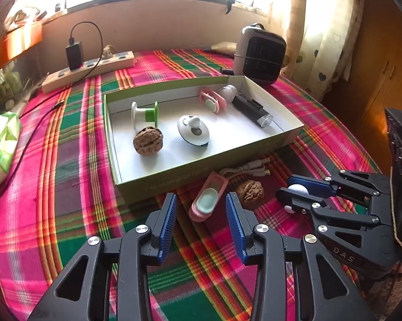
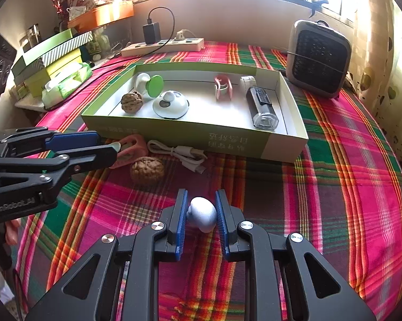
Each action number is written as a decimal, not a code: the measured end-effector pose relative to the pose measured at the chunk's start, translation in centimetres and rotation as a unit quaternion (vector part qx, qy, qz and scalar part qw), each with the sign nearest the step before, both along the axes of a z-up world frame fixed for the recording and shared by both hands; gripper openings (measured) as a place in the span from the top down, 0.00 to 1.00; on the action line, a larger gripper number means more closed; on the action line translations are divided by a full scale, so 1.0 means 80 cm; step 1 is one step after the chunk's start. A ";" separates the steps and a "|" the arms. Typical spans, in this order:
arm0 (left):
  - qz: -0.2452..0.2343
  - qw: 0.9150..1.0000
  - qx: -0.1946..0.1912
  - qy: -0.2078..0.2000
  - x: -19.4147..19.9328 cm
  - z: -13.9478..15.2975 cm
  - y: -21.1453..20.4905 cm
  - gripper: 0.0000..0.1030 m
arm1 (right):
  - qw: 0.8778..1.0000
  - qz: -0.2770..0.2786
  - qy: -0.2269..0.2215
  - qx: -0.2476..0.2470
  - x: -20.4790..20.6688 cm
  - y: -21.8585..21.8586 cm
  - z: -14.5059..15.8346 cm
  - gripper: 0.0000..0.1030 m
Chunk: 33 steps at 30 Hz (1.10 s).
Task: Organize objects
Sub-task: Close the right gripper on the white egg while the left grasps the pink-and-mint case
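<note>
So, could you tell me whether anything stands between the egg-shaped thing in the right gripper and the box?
Yes: a walnut and a white cable lie on the cloth between the right gripper and the box's near wall.

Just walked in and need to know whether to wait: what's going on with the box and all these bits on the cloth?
A person is tidying small things into the open box, using two handheld grippers. The right gripper is shut on a small white egg-shaped object above the cloth. The left gripper is open over a pink clip. A walnut and a white cable are still outside the box.
</note>
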<state>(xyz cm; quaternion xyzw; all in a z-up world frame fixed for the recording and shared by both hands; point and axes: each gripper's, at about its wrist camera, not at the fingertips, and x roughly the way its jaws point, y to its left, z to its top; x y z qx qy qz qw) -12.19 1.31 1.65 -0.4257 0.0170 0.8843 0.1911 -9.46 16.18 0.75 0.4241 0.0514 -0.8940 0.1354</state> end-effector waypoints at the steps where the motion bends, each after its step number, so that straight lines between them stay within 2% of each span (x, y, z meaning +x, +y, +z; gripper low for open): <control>1: -0.003 1.000 0.000 -0.002 -0.002 -0.001 0.002 0.65 | 1.000 -0.002 0.000 0.001 0.000 0.001 0.000 0.79; 16: -0.013 1.000 -0.024 -0.007 -0.018 -0.013 0.022 0.65 | 1.000 -0.012 -0.001 0.001 -0.002 0.013 -0.001 0.79; 27: -0.002 1.000 -0.030 -0.006 -0.020 -0.018 0.026 0.66 | 1.000 -0.011 -0.002 -0.001 -0.002 0.012 -0.001 0.79; 29: -0.001 0.999 -0.035 -0.003 -0.020 -0.018 0.027 0.74 | 1.000 -0.011 -0.002 -0.001 -0.002 0.012 -0.001 0.79; 33: 0.001 0.999 -0.036 -0.002 -0.020 -0.018 0.027 0.80 | 1.000 -0.011 -0.002 0.000 -0.002 0.012 -0.001 0.79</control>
